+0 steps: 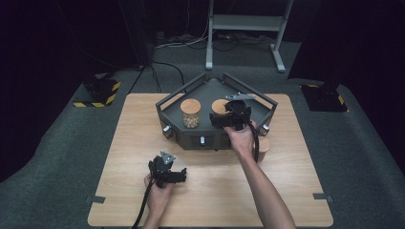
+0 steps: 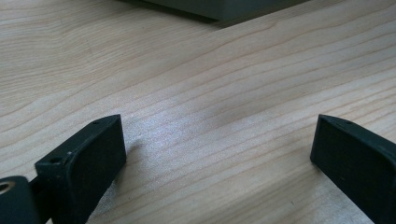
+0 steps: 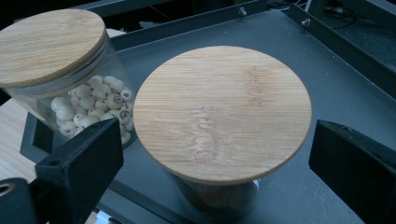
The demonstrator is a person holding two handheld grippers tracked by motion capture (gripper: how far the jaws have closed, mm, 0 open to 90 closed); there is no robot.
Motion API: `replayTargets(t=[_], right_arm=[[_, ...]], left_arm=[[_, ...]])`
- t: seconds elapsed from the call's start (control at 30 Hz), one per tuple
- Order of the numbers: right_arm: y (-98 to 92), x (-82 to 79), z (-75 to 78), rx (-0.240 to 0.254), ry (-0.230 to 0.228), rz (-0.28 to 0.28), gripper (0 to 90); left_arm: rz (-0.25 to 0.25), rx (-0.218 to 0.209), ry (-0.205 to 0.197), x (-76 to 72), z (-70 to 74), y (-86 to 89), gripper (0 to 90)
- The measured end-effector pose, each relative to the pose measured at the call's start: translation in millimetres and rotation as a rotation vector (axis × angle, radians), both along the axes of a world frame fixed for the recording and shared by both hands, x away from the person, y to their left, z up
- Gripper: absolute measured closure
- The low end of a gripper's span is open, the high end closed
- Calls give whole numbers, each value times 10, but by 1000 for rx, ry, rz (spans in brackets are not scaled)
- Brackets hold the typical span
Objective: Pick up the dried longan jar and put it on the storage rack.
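Wooden desk (image 1: 119, 157) carries a dark grey tray (image 1: 168, 106) with raised rails at its far middle. Two glass jars with bamboo lids stand inside the tray: the left jar (image 1: 190, 113) holds pale round pieces, the right jar (image 3: 219, 116) sits just beside it, upright, lid on. Right tool (image 1: 228, 117) hovers over the right jar, jaws spread wide on either side of the lid, pads not touching it. Left tool (image 1: 168, 174) rests low over bare desk near the front, jaws wide, gripping nothing.

Two lidded jars (image 1: 191, 113) (image 3: 219, 126), one grey tray (image 1: 210, 88), two tongs (image 1: 168, 177) (image 1: 228, 114).
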State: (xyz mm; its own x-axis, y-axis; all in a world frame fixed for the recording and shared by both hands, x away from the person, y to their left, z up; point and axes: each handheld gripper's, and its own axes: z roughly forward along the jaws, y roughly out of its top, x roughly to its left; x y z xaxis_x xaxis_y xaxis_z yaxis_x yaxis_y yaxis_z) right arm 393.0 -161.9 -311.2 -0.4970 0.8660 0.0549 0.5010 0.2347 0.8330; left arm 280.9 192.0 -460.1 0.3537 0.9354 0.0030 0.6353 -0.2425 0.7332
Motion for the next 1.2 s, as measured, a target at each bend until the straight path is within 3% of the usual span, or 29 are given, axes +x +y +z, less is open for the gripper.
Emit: replayTargets(t=[0.23,0.5,0.7,1.2], right_arm=[[-59,-26,11,20,-6,5,18],[-136,-26,29,34,-4,48,25],[-147,-67,53,17,-12,68,27],[-323,-178,18,35,-31,68,28]], left_arm=[[-1,2,-1,0,0,0,32],[0,1,-1,0,-1,0,32],[-1,1,0,1,1,1,32],[-1,2,1,1,2,1,32]])
